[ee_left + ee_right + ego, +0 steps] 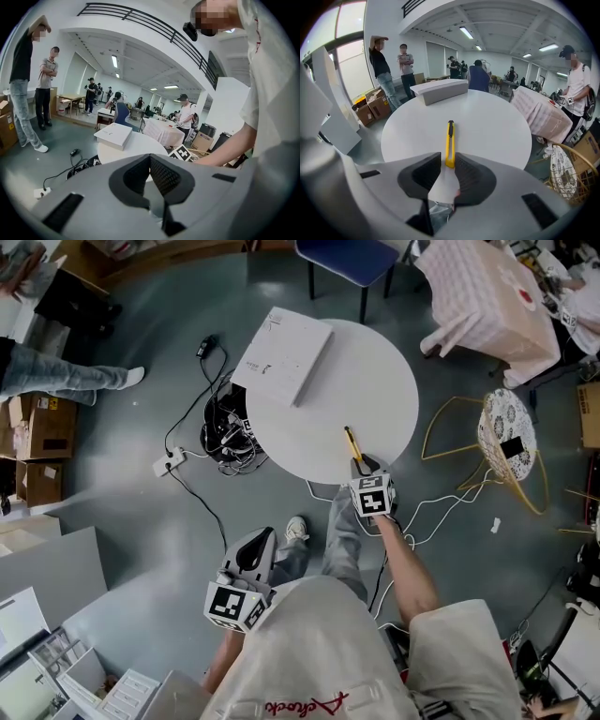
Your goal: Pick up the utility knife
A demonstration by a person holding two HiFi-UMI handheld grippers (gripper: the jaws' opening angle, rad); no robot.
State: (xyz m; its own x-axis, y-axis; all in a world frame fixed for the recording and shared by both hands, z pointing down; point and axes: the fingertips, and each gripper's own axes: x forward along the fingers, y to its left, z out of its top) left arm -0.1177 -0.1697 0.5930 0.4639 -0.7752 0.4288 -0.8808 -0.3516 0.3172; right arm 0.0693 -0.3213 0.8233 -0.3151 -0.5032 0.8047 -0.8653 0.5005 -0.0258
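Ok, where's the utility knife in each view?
Head view: utility knife at the near edge of the round table, just ahead of the right gripper.
Left gripper view: not in it.
Right gripper view: centre, pointing away, near end between the open jaws.
Shared landmark: the white box on the table.

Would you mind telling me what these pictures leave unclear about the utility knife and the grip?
Head view: the right gripper covers the near end of the utility knife.
Right gripper view: the jaws straddle that end; contact too fine to judge.
Blade out or retracted: tip too small in both views.
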